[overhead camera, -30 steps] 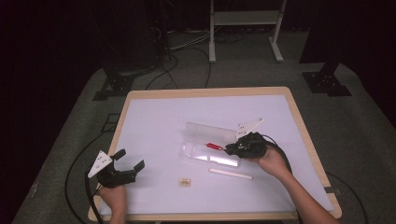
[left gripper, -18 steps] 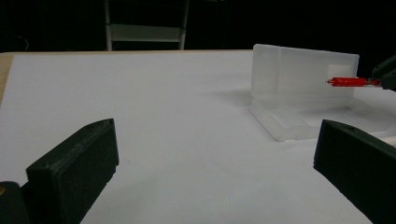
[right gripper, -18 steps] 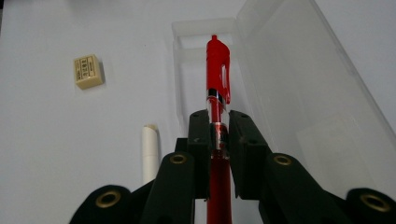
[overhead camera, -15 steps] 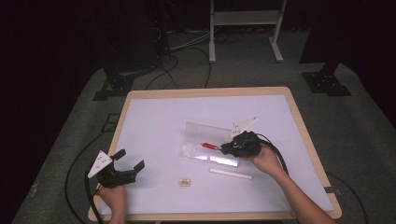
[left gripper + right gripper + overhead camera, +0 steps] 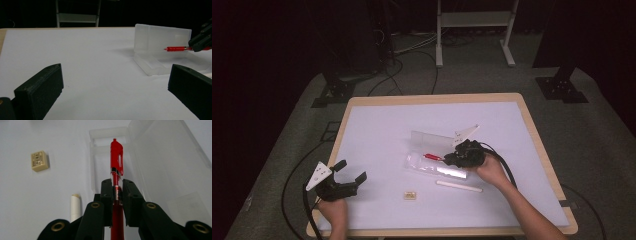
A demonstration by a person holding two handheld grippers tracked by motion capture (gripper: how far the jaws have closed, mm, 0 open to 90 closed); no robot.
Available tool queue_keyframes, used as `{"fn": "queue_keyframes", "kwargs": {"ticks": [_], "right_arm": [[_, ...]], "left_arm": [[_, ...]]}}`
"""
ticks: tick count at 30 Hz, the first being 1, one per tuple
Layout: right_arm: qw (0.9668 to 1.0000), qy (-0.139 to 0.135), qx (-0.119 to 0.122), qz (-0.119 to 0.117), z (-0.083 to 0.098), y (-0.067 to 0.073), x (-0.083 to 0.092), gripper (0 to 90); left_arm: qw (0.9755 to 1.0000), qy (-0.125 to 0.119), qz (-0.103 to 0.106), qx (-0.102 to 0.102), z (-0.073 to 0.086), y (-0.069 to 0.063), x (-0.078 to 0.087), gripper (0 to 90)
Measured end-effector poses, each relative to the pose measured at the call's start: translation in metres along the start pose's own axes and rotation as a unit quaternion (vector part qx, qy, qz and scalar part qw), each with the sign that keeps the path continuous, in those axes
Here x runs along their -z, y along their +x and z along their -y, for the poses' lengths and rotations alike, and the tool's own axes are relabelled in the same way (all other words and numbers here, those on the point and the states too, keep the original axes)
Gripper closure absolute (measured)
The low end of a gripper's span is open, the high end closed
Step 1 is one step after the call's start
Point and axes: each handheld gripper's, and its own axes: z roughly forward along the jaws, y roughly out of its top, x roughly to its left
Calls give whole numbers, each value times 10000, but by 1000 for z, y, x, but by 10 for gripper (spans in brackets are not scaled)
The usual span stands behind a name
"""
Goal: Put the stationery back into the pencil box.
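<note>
Red pen (image 5: 116,157): pinched in right gripper (image 5: 117,188), hanging over open clear case (image 5: 160,162) mid-worktop, not yet laid in; eraser (image 5: 410,195) and white stick (image 5: 458,186) wait nearer; left gripper (image 5: 346,176) spread, idle near left.

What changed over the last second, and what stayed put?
The right gripper, shut on the red pen, carried it leftward and lower over the open clear case. The left gripper stayed open and in place; the eraser and white stick lie unmoved.
</note>
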Motion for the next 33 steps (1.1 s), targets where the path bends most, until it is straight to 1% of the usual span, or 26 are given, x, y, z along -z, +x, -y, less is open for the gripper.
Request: {"fn": "queue_keyframes", "kwargs": {"ticks": [2, 3, 4, 6, 11, 13, 16, 18, 24, 27, 29, 31, 33], "right_arm": [[10000, 46, -62, -10, 1, -2, -4, 788], [10000, 65, -51, -12, 1, -3, -6, 788], [9999, 96, -108, -16, 1, -3, -8, 788], [9998, 152, -91, -23, 2, -5, -12, 788], [9996, 245, -147, -58, 4, -7, -20, 788], [9995, 290, -112, -51, 5, -7, -23, 788], [9993, 307, -179, -67, 6, -9, -27, 788], [9993, 333, -157, -57, 6, -10, -29, 788], [9988, 366, -302, -93, 9, -14, -34, 787], [9986, 383, -328, -129, 10, -16, -37, 785], [9986, 391, -343, -124, 10, -15, -39, 784], [9983, 374, -414, -137, 10, -15, -39, 782], [9984, 386, -401, -130, 10, -15, -40, 781]], "left_arm": [[10000, -5, -1, 8, 0, 0, 0, 0], [10000, 5, 2, -2, 0, 0, 0, 0], [10000, 5, 2, -3, 0, 0, 0, 0], [10000, 3, 1, 4, 0, 0, 0, 0], [10000, 5, 5, 4, 0, 0, 0, 0], [10000, -1, 6, -4, 0, 0, 0, 0], [10000, -12, 6, 8, 0, 0, 0, 0], [10000, -7, 9, 15, 0, 0, 0, 0], [10000, -5, 8, 12, 0, 0, 0, 0], [10000, -15, 13, 25, 0, 0, 0, 0], [10000, -19, 17, 23, 0, 0, 0, 0], [10000, -20, 14, 24, 0, 0, 0, 0], [10000, -21, 15, 24, 0, 0, 0, 0]]}}
